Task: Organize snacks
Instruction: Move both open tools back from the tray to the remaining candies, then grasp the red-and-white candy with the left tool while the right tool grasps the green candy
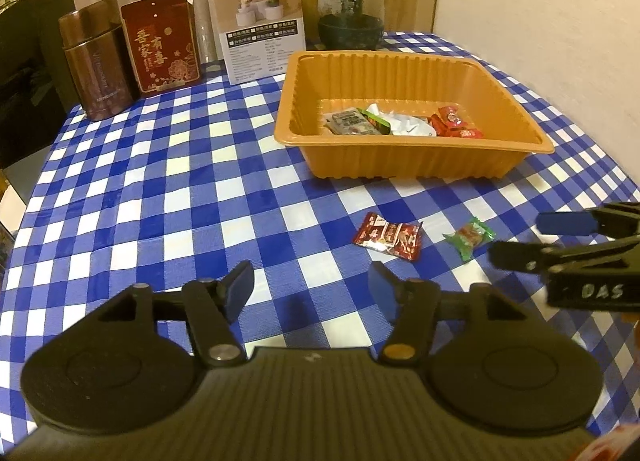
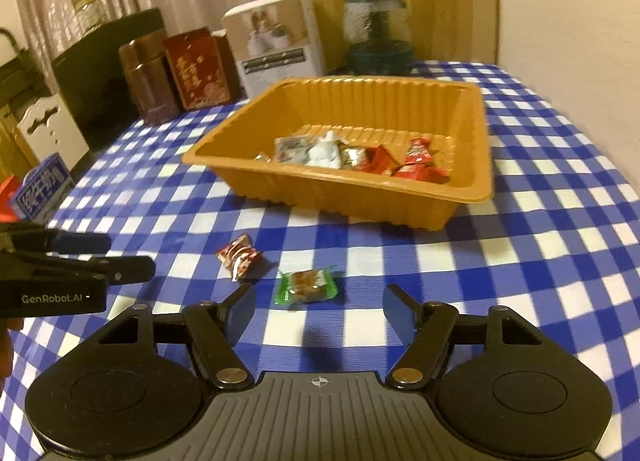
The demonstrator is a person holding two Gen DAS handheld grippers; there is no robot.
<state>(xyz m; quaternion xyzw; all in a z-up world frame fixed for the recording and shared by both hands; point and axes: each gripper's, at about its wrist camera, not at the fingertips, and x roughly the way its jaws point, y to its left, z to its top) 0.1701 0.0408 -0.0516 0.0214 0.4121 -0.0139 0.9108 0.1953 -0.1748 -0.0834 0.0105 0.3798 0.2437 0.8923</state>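
An orange plastic tray [image 1: 412,159] [image 2: 320,193] on the blue checked tablecloth holds several wrapped snacks [image 1: 400,123] [image 2: 360,159]. Two snacks lie loose on the cloth in front of it: a red-wrapped one [image 1: 388,236] [image 2: 239,257] and a green-wrapped one [image 1: 469,236] [image 2: 307,285]. My left gripper [image 1: 310,287] is open and empty above the cloth, short of the red snack. My right gripper [image 2: 320,309] is open and empty, just short of the green snack. Each gripper also shows from the side in the other's view: the right one [image 1: 516,239], the left one [image 2: 130,257].
Along the table's far edge stand a brown tin [image 1: 96,61], a red box with gold characters [image 1: 162,41], a white carton [image 1: 260,21] and a glass jar [image 1: 351,9]. A wall runs along the right. A blue carton [image 2: 40,193] sits off the left edge.
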